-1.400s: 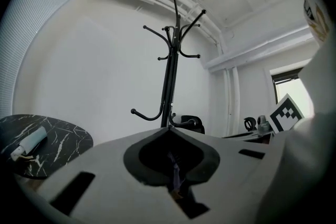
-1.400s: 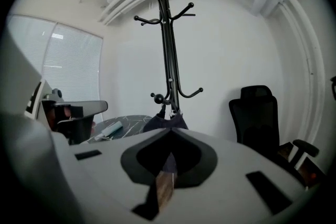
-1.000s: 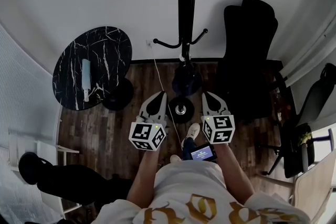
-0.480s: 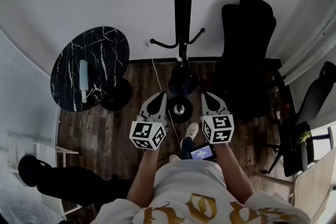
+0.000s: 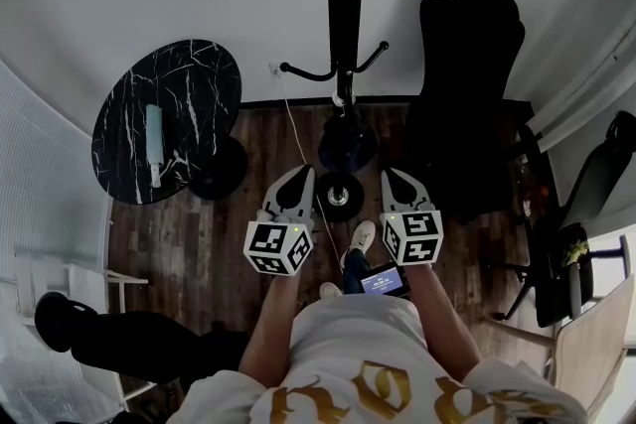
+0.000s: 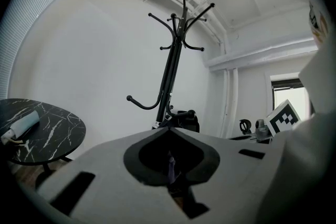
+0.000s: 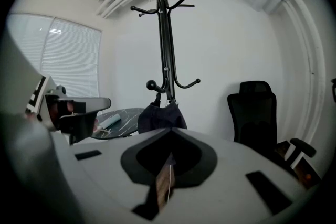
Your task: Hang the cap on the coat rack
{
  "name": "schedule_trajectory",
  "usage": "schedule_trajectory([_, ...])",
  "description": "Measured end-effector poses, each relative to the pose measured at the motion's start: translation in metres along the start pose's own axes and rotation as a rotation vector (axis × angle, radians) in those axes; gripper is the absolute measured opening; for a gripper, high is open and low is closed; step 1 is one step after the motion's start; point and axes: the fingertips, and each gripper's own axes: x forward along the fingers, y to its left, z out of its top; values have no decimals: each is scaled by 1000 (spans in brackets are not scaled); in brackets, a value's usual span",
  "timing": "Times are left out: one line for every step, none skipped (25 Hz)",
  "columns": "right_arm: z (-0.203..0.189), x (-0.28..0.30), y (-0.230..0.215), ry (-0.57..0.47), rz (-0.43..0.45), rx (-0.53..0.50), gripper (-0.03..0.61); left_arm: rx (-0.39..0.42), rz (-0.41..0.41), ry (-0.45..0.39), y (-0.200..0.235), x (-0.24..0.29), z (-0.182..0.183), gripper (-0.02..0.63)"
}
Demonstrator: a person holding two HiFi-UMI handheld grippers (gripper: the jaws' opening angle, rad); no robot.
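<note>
**Cap on the low hook, both tools clenched and empty**

The cap (image 7: 161, 115) appears to hang from a low hook of the rack (image 7: 167, 44), at the centre of the right gripper view. In the head view it shows as a dark lump just above the rack's round base. It is a dark cloth shape, so calling it the cap is your best guess, not a certainty.

What could go wrong: the hook is short and curves up only gently. If the cap sits on its edge alone, a knock to the pole may shake it off. The rack is tall and thin on a small base, so a nudge from a tool or your foot could rock it. A white cable (image 5: 298, 139) runs down the floor from the wall towards your shoe, and catching it as you step could pull you into the rack. The chair (image 5: 467, 94) crowds the right side.

Your left tool (image 5: 298, 180) is clenched, tips together, with nothing between them. Your right tool (image 5: 395, 180) is the same, closed on nothing. Both point towards the rack, well short of it, and touch nothing.
</note>
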Motion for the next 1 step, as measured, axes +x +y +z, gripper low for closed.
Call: schedule_trajectory([0,2,-1,2,1,1,11,-1,1,1,1,2,0,20])
